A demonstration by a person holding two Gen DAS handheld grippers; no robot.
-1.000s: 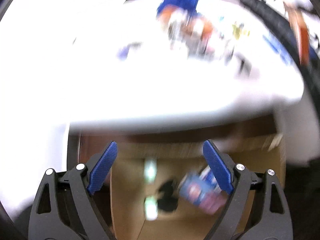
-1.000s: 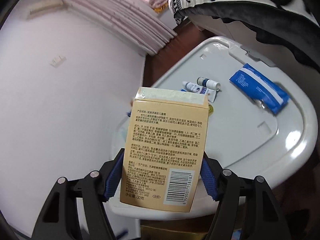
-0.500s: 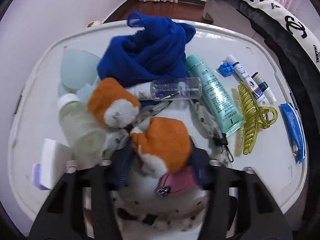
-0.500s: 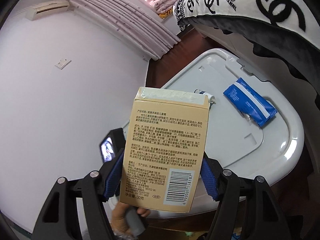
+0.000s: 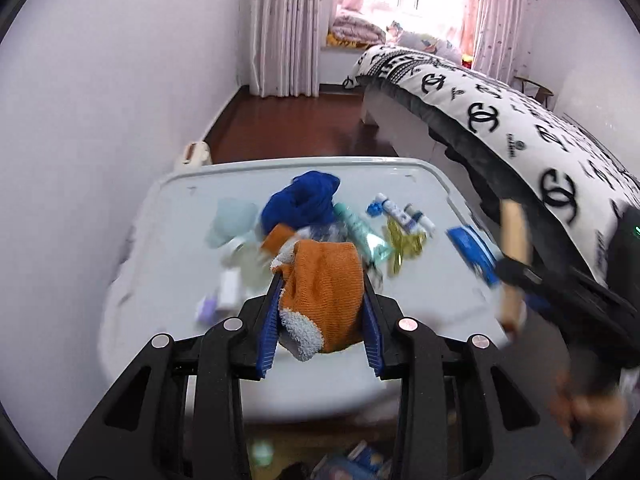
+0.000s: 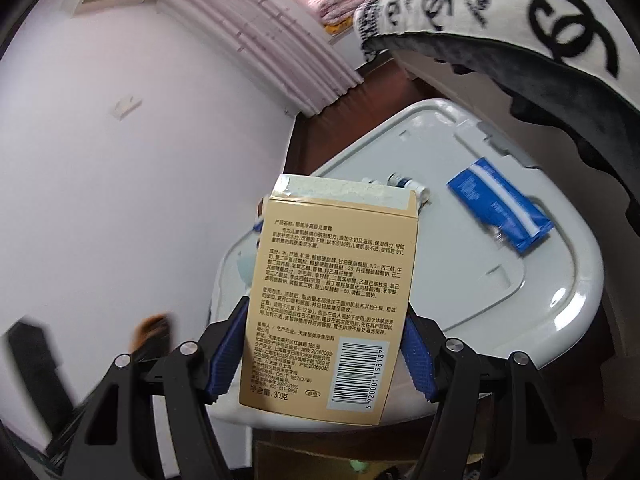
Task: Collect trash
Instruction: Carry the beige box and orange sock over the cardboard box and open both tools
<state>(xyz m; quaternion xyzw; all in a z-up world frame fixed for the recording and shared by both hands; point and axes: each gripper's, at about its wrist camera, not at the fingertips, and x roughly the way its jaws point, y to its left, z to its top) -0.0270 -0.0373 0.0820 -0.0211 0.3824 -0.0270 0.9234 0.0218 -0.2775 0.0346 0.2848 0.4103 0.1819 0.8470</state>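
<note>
The bed (image 5: 520, 120) with its black-and-white logo cover runs along the right. Beside it stands the pale grey worktop (image 5: 180, 280), a lidded bin top strewn with a blue cloth (image 5: 304, 204), a teal tube (image 5: 360, 232), a yellow hair clip (image 5: 404, 244) and a blue packet (image 6: 500, 204). Below its near edge, a cardboard box (image 5: 352, 460) holds what looks like collected trash; judging by this, both held things lie above it and must come back and down. The right tool (image 6: 324, 344) clamps a tan carton (image 6: 332, 292) upright by its long sides, barcode low. The left tool (image 5: 320, 320) has just been closing and now pinches an orange knitted sock (image 5: 324, 288) with white terry trim, lifted off the worktop.
</note>
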